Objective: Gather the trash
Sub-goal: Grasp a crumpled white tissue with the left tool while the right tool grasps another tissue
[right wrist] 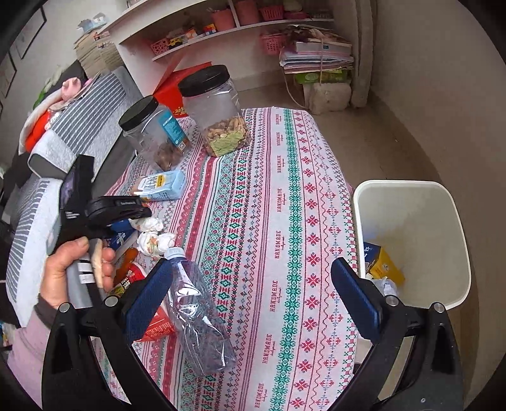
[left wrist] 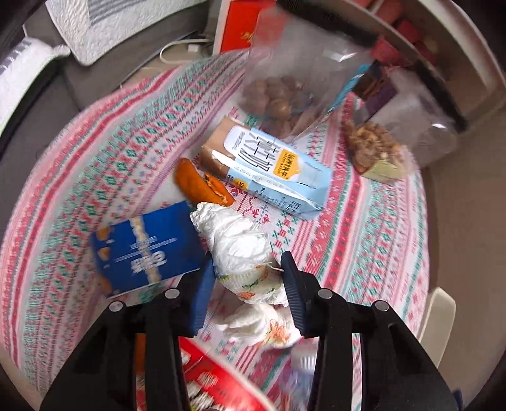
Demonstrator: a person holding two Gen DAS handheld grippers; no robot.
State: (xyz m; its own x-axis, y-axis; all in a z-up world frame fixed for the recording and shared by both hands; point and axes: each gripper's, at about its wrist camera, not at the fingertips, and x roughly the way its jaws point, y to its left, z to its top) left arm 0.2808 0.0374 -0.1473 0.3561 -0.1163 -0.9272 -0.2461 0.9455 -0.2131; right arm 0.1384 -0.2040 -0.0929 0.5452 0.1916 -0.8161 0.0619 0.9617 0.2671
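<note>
In the left wrist view my left gripper [left wrist: 246,278] is open, its jaws either side of a crumpled white tissue [left wrist: 237,246] on the patterned tablecloth [left wrist: 363,240]. A second crumpled tissue [left wrist: 262,325] lies just below it. A blue box [left wrist: 145,246] lies left of the gripper, orange peel [left wrist: 202,185] and a light-blue milk carton [left wrist: 272,170] beyond. In the right wrist view my right gripper [right wrist: 256,294] is open and empty above the cloth. A crushed clear bottle [right wrist: 196,316] lies beside its left finger. The white bin [right wrist: 414,240] stands to the right with trash inside.
Two clear jars with black lids [right wrist: 218,110] [right wrist: 155,136] stand at the table's far end, holding nuts. A red packet [right wrist: 148,319] lies by the bottle. A grey sofa with a striped blanket [right wrist: 79,126] runs along the left. Shelves [right wrist: 221,25] stand behind.
</note>
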